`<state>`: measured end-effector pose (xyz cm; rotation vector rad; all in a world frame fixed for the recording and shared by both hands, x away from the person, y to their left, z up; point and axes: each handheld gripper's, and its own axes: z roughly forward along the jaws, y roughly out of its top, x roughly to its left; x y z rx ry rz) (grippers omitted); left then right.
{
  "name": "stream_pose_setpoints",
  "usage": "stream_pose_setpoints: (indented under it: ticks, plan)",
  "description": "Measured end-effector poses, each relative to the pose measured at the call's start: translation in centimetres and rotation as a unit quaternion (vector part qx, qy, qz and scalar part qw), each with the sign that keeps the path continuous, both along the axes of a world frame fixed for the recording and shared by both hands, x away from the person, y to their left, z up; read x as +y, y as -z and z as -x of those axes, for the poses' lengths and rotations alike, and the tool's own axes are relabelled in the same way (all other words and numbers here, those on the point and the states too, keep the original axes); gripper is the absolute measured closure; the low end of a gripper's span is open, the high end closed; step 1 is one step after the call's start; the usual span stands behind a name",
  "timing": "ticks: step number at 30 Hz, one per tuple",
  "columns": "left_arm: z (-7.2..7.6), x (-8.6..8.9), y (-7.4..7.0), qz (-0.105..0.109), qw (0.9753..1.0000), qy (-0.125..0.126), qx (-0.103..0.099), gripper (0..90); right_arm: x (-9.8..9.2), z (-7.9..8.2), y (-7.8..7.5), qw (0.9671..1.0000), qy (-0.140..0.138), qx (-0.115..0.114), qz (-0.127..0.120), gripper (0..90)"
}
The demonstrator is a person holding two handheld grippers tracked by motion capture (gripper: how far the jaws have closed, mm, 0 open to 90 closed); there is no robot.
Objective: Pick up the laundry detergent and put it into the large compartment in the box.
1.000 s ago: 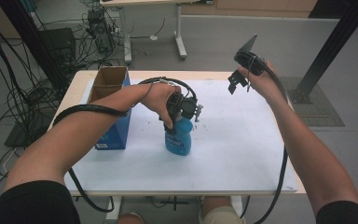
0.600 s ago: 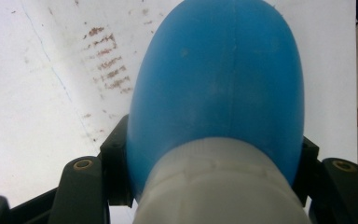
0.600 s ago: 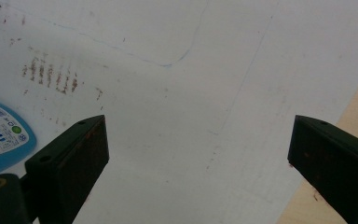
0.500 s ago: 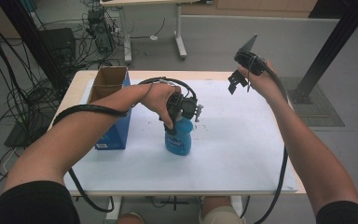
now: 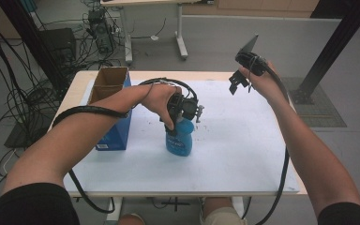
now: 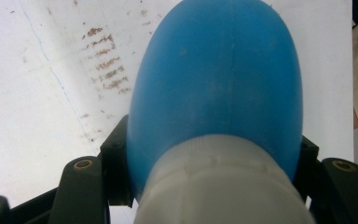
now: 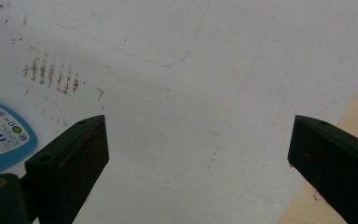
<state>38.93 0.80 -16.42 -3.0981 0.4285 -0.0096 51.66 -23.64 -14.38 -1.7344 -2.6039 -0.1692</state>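
White, scuffed paper covers the wooden table. On it the left gripper clamps the white neck of a smooth, round blue bottle. Far right, the right gripper hangs with jaws wide apart.

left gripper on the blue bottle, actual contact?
Touching. In the left gripper view both jaws of the left gripper press against the sides of the blue bottle, no gap showing.

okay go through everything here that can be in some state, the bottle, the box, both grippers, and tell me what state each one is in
blue bottle: upright on the table, white cap on, gripped at the neck.
left gripper: shut on the blue bottle, jaws either side of its shoulder.
right gripper: open, holding nothing, raised above the table's far right part.
cardboard box: open at the top, upright at the table's left edge; contents cannot be told.
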Motion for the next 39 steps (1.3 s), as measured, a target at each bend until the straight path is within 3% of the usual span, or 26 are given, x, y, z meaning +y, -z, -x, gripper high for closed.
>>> stream_pose_setpoints:
  ticks: [16, 23, 29, 33, 39]
  plan:
    - [-0.2, 0.5, -0.2, 0.013, 0.9998, -0.011, 0.013, 38.1, 0.3, 0.0, 0.1, 1.0, -0.003, 0.0, 0.002, 5.3]
    - [-0.7, 0.5, -0.5, 0.019, 0.9985, -0.036, 0.037, 38.2, 0.6, -0.1, 0.2, 1.0, -0.004, 0.001, 0.003, 5.3]
    - [-0.6, 0.7, -1.5, 0.022, 0.9976, -0.058, 0.03, 38.2, 0.6, 0.1, 0.1, 1.0, -0.006, -0.002, 0.003, 5.3]
    - [-0.7, 0.8, -2.6, 0.026, 0.996, -0.08, 0.03, 38.2, 0.5, 0.2, 0.0, 1.0, -0.005, -0.002, 0.002, 5.3]
    - [-1.1, 1.1, -4.6, 0.033, 0.9901, -0.132, 0.035, 38.2, 0.4, 0.5, -0.3, 1.0, -0.007, -0.004, -0.001, 5.3]
